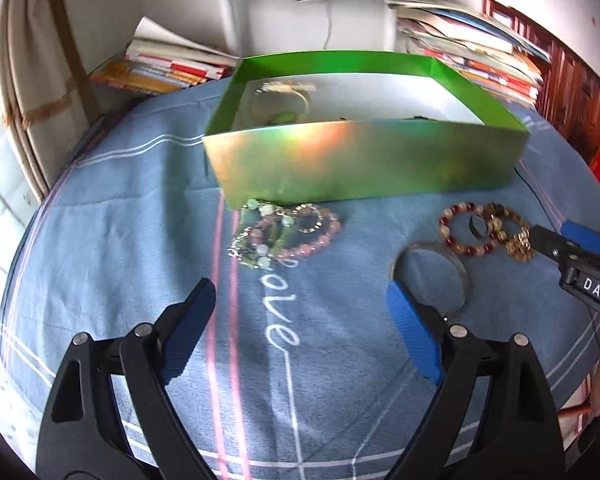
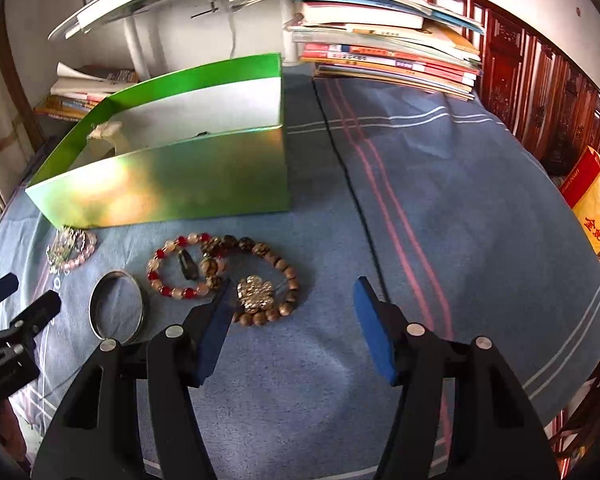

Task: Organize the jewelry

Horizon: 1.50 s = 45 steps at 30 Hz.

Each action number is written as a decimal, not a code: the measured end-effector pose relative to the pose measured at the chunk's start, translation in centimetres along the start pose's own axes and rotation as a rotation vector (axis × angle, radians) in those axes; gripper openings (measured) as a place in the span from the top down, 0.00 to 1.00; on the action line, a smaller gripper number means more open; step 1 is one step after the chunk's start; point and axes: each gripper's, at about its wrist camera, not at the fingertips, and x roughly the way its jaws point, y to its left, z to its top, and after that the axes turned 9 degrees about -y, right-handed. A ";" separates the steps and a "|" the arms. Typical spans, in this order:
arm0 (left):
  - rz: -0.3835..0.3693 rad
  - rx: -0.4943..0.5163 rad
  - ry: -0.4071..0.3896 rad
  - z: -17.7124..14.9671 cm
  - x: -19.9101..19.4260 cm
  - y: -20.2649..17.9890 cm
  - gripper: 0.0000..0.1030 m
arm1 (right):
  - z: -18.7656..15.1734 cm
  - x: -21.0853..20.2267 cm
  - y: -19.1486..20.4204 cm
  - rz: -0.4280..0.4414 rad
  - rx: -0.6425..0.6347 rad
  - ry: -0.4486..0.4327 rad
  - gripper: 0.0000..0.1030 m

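My left hand-held gripper [image 1: 300, 320] and right hand-held gripper [image 2: 292, 320] hang apart, empty. Bracelets lie beside the green box [image 1: 364, 160]; next, I judge, closing on the wooden bead bracelet [image 2: 288, 276].

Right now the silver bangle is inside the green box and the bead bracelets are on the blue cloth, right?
Not quite. The silver bangle lies on the blue cloth in front of the green box, beside the bead bracelets, as the right wrist view shows.
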 end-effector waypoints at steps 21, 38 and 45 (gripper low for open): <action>0.069 -0.126 0.031 0.1 1.4 4.1 0.13 | -1.3 -1.1 4.6 0.224 -0.151 0.055 0.33; -0.036 -0.200 0.066 1.3 4.6 5.4 0.76 | -2.2 0.6 3.7 0.208 -0.115 0.080 0.33; -0.162 -0.120 0.116 -0.3 2.6 3.6 0.91 | -2.2 0.8 3.5 0.201 -0.103 0.083 0.33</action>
